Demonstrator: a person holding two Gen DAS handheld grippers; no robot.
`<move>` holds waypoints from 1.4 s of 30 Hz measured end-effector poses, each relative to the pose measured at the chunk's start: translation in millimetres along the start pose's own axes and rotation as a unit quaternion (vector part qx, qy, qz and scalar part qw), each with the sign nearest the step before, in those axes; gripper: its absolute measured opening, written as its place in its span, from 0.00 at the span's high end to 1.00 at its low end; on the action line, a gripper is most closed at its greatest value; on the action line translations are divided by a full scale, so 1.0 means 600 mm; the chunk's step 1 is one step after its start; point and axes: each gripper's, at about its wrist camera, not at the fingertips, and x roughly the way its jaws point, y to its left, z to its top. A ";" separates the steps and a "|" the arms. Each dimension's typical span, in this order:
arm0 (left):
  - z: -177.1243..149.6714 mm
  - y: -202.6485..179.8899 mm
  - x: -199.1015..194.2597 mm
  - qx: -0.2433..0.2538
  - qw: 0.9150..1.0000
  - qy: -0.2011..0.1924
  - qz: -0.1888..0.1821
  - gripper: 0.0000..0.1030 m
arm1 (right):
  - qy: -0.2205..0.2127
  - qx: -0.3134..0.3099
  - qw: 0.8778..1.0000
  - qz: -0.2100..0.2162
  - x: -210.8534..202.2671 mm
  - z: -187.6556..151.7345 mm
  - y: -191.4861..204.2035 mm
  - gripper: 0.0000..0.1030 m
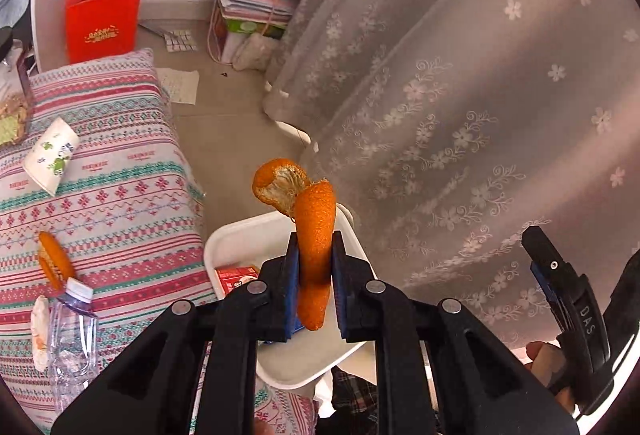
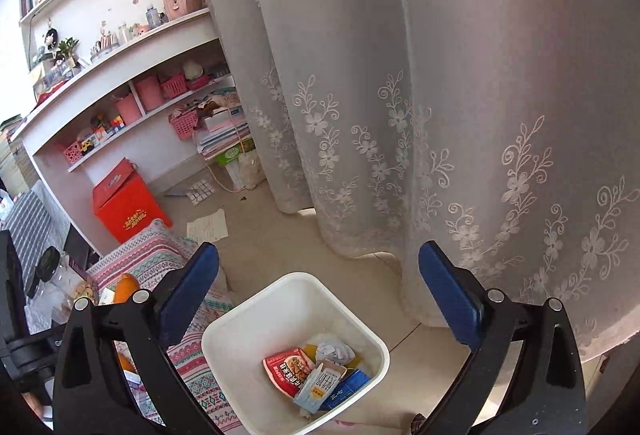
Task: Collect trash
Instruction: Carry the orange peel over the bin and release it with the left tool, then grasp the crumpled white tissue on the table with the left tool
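Observation:
My left gripper [image 1: 315, 267] is shut on a long orange peel [image 1: 316, 235] and holds it above the white trash bin [image 1: 236, 235]. The bin [image 2: 240, 323] stands on the floor beside the patterned bed and holds a red packet [image 2: 286, 369], crumpled paper [image 2: 335, 351] and small blue and white cartons [image 2: 320, 387]. My right gripper [image 2: 319, 299] is open and empty above the bin; it also shows in the left wrist view [image 1: 560, 275] at the right. On the bed lie another orange peel [image 1: 55, 260], a clear plastic bottle [image 1: 72, 339] and a paper cup [image 1: 50, 155].
The patterned bedspread [image 1: 120, 203] fills the left. A lace curtain [image 1: 460, 95] hangs to the right of the bin. A red box [image 1: 102, 19], stacked papers [image 1: 252, 11] and a sheet of paper [image 1: 182, 85] lie on the floor by white shelves [image 2: 120, 67].

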 end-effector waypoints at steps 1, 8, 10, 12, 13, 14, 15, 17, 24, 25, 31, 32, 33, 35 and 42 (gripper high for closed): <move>0.001 -0.006 0.011 0.002 1.000 0.007 -0.005 0.85 | -0.002 0.001 1.000 0.000 -0.001 0.001 -0.001 0.07; -0.006 -0.012 0.027 0.017 0.999 0.032 -0.020 0.53 | 0.008 0.007 1.000 0.000 0.004 0.003 -0.004 0.07; -0.010 0.003 0.012 0.015 1.000 0.025 -0.005 0.46 | 0.012 0.002 1.000 0.004 0.006 0.001 0.003 0.07; -0.015 0.026 -0.010 0.008 1.000 0.023 0.008 0.46 | 0.018 -0.004 1.000 0.011 0.008 -0.001 0.011 0.07; -0.018 0.040 -0.022 0.011 0.999 0.023 0.021 0.46 | 0.023 -0.008 1.000 0.018 0.009 -0.002 0.016 0.07; -0.021 0.057 -0.033 0.015 0.999 0.025 0.042 0.45 | 0.029 -0.014 0.999 0.025 0.010 -0.004 0.022 0.07; -0.024 0.078 -0.047 0.018 0.997 0.028 0.067 0.45 | 0.034 -0.019 0.999 0.031 0.011 -0.006 0.028 0.07; -0.027 0.133 -0.075 0.009 0.993 0.033 0.113 0.45 | 0.040 -0.031 0.998 0.040 0.012 -0.010 0.042 0.07; -0.049 0.327 -0.126 -0.090 0.964 0.072 0.239 0.45 | 0.071 -0.070 0.992 0.071 0.021 -0.028 0.096 0.07; -0.056 0.343 -0.124 -0.102 0.961 0.075 0.244 0.45 | 0.073 -0.074 0.992 0.074 0.021 -0.031 0.104 0.07; -0.091 0.399 -0.084 -0.170 0.947 0.101 0.254 0.46 | 0.082 -0.104 0.987 0.086 0.021 -0.041 0.141 0.07; -0.096 0.402 -0.078 -0.170 0.943 0.110 0.266 0.46 | 0.083 -0.106 0.987 0.088 0.021 -0.041 0.144 0.07; -0.102 0.404 -0.072 -0.169 0.940 0.118 0.272 0.46 | 0.084 -0.107 0.987 0.089 0.021 -0.041 0.146 0.07; -0.112 0.411 -0.068 -0.169 0.938 0.128 0.275 0.46 | 0.087 -0.111 0.986 0.091 0.022 -0.043 0.150 0.07; -0.137 0.433 -0.051 -0.184 0.935 0.148 0.263 0.50 | 0.099 -0.123 0.983 0.098 0.026 -0.050 0.161 0.07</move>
